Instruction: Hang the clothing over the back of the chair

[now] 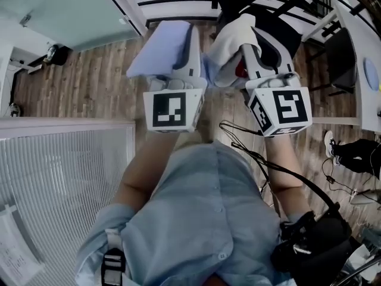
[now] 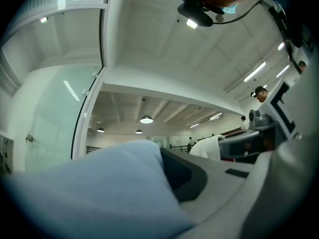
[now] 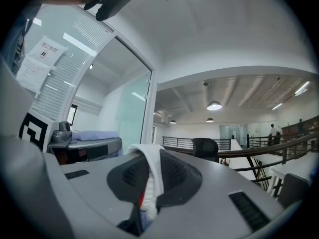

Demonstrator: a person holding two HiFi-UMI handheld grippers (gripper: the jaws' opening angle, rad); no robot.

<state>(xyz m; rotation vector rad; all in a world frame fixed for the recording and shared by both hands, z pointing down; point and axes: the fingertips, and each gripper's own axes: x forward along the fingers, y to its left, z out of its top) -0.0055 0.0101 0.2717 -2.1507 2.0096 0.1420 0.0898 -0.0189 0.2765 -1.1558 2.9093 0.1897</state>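
We hold a hand-held gripper in each hand, both raised in front of our light blue shirt [image 1: 202, 219] and pointing roughly level across the room. The left hand-held gripper [image 1: 187, 40] is clamped shut on a fold of light blue clothing [image 2: 99, 193], which bulges over its left jaw and fills the lower left of the left gripper view. From the head view this fabric lies along the top of that gripper, above the wooden floor [image 1: 89, 82]. The right hand-held gripper [image 3: 149, 183] has its jaws pressed together on white clothing [image 3: 149, 158]. This is pinched between the dark pads, with a little red showing low in the gap. In the head view the white fabric is bunched at that gripper's left side, just beside the blue fold. We cannot tell whether the two fabrics are one garment. The two grippers are side by side and near each other, their marker cubes close to our chest. A black office chair [image 3: 206, 146] stands ahead of the right gripper, well apart from it, in front of a dark railing [image 3: 174, 142]. A glass partition with blinds [image 1: 59, 177] runs along our left.
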